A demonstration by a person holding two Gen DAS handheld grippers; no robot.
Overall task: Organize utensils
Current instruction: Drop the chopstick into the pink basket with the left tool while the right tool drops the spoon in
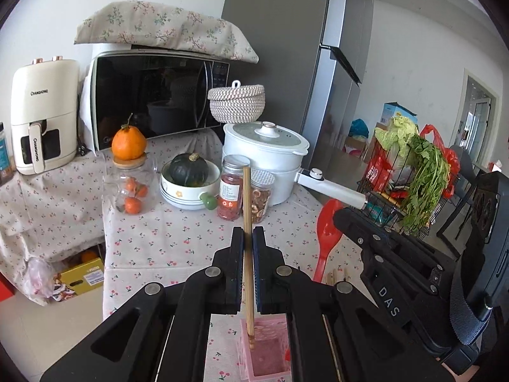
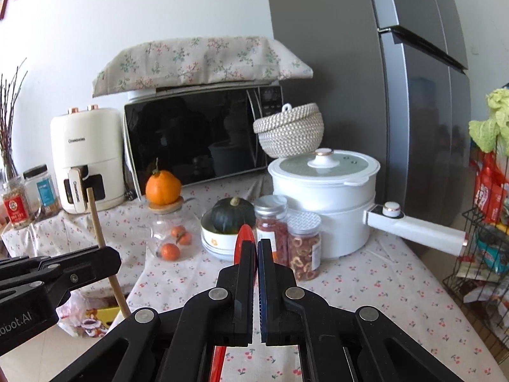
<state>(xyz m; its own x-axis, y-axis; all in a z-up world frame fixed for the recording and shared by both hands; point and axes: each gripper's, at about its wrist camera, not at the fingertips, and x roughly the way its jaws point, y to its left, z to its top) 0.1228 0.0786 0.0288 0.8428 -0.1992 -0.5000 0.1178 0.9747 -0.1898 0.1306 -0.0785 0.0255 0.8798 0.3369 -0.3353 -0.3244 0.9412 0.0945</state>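
My left gripper [image 1: 248, 234] is shut on a wooden chopstick [image 1: 247, 222] and holds it upright, its lower end inside a pink utensil holder [image 1: 268, 353] on the table below. My right gripper [image 2: 256, 245] is shut on a red spoon [image 2: 245, 234], which stands upright between the jaws; the spoon also shows in the left wrist view [image 1: 327, 229], to the right of the left gripper. The chopstick also shows at the left of the right wrist view [image 2: 97, 222]. More chopstick ends [image 1: 334, 275] lie on the cloth beside the spoon.
The table carries a white pot [image 1: 270, 162] with a long handle, two jars [image 1: 233, 187], a bowl with a dark squash [image 1: 189, 176], a glass jar with oranges [image 1: 132, 187], a microwave [image 1: 152, 95] and an air fryer [image 1: 43, 114]. A wire basket of greens [image 1: 410, 184] stands at the right.
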